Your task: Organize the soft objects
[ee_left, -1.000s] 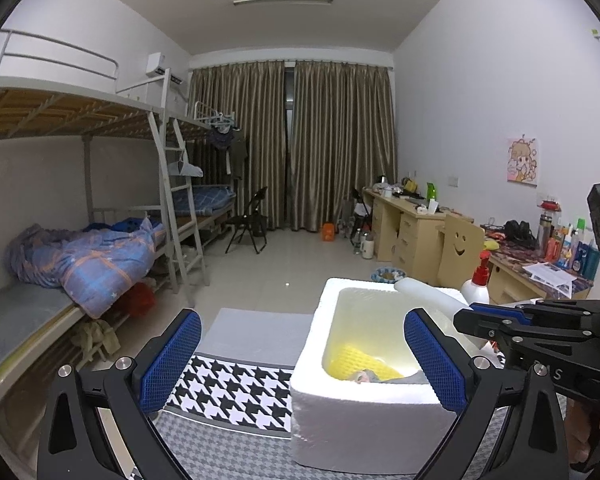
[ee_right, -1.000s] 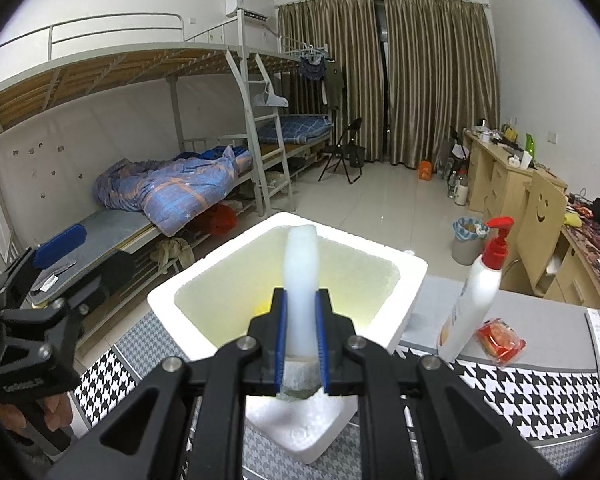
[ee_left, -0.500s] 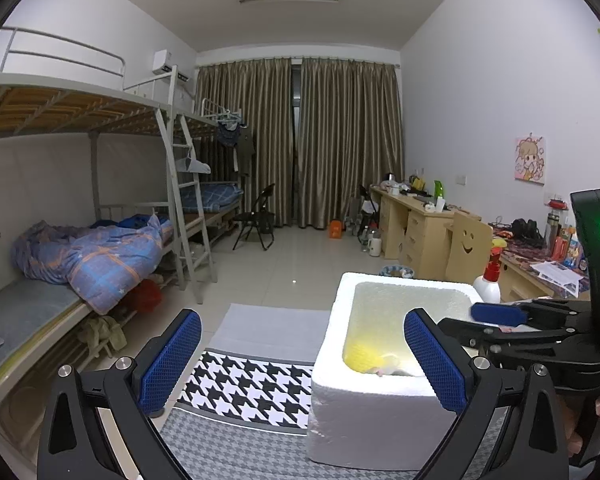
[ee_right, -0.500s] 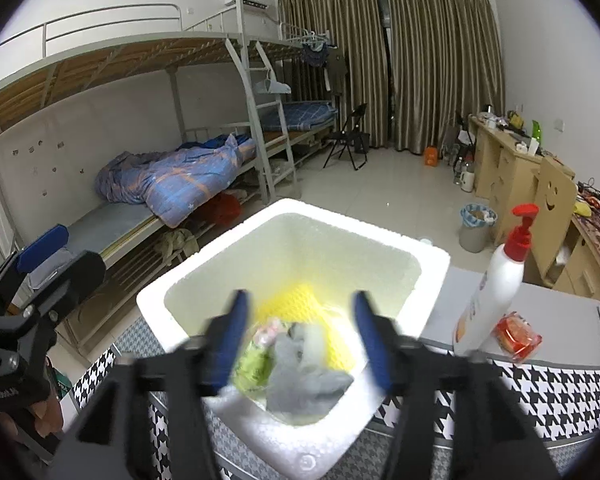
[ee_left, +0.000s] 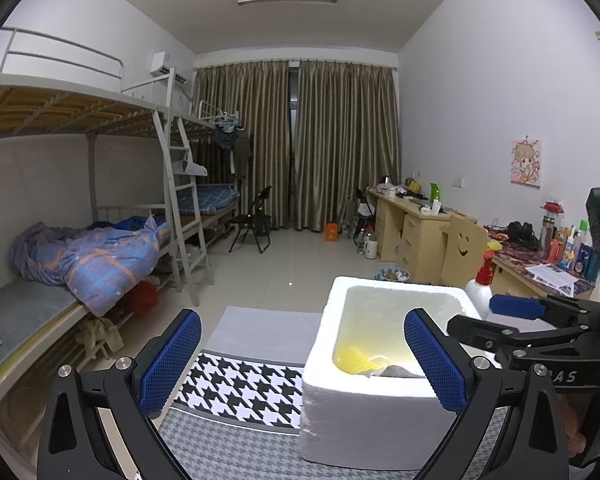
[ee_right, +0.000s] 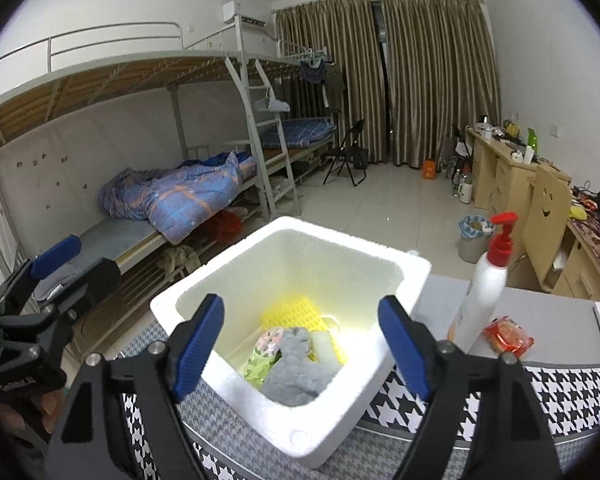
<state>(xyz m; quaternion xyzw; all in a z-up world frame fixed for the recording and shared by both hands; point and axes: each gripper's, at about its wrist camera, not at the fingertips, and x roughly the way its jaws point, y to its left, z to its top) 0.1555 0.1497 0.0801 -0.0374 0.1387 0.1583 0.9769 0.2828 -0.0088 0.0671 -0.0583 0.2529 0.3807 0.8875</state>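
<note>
Both hand-held grippers wide – grey cloth (ee_right: pixel 296 372) in foam box (ee_right: pixel 340 412).

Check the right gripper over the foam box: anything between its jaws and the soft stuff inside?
Nothing visible. The right gripper hangs open above the foam box, its jaws just opened and empty. The grey cloth lies below on the yellow sponge and floral pouch, uncovered. The lotion bottle stands outside.
</note>
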